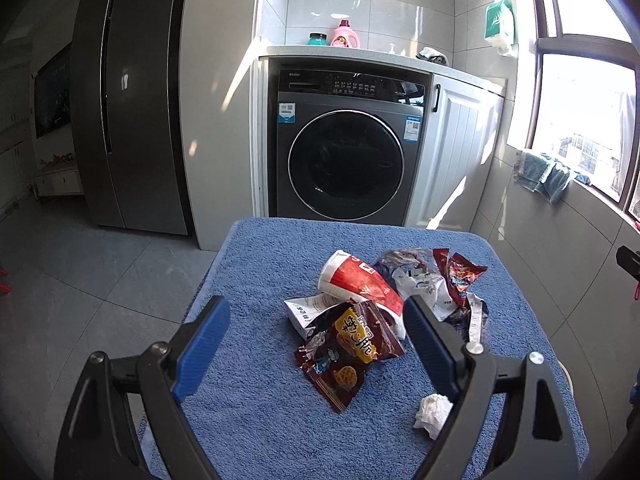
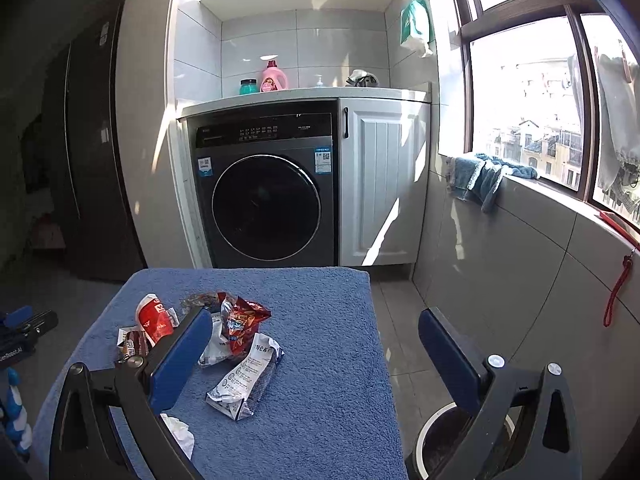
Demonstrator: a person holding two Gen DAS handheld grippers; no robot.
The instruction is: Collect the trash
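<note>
A heap of trash lies on a table covered by a blue towel (image 1: 256, 272). A dark red snack wrapper (image 1: 348, 350) is nearest, between the fingers of my open left gripper (image 1: 316, 314). Behind it lie a red and white paper cup (image 1: 352, 276), a white carton (image 1: 306, 312), a red crumpled bag (image 1: 460, 272) and white wrappers (image 1: 424, 284). A crumpled tissue (image 1: 432, 410) sits by the right finger. In the right wrist view my right gripper (image 2: 316, 330) is open above the towel's (image 2: 320, 300) right side. There I see the cup (image 2: 154, 318), red bag (image 2: 240, 320), white wrapper (image 2: 244, 380) and tissue (image 2: 180, 432).
A round bin with a white rim (image 2: 424, 436) stands on the floor right of the table. Beyond the table are a dark washing machine (image 1: 344, 148), a white cabinet (image 2: 384, 176) and a grey refrigerator (image 1: 132, 92). A window (image 2: 528, 100) with blue cloths (image 2: 480, 176) on its sill lies right.
</note>
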